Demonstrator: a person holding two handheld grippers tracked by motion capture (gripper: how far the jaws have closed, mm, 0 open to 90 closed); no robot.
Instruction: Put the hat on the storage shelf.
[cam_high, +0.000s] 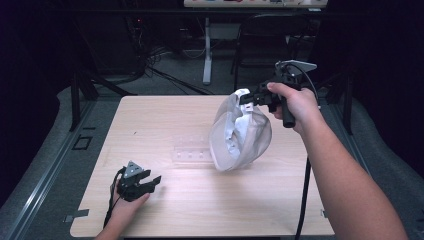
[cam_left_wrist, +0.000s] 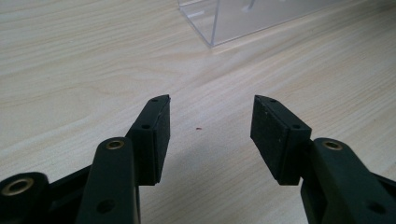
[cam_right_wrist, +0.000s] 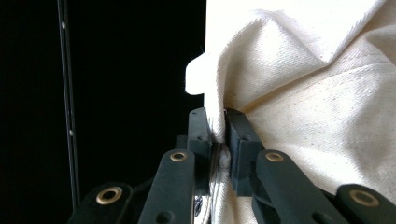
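Two grippers are in my hands at a pale wooden table. My right gripper is raised above the table's far right part, and from it hangs a cream cloth bag, drooping so that its rounded bottom comes down near the middle of the table; I cannot tell whether it touches the surface. In the right gripper view the fingers are pressed together on a fold of the bag's edge, the weave bunched between the two pads, with darkness off to one side.

My left gripper rests low near the table's near left corner, held in my left hand, its cable trailing off the near edge. Its fingers are spread wide with nothing between them, just bare wood grain beneath.

Just beside the bag's lower part, toward the table's middle, lies a clear plastic box; one corner of it shows beyond the spread fingers in the left gripper view, well apart from them.
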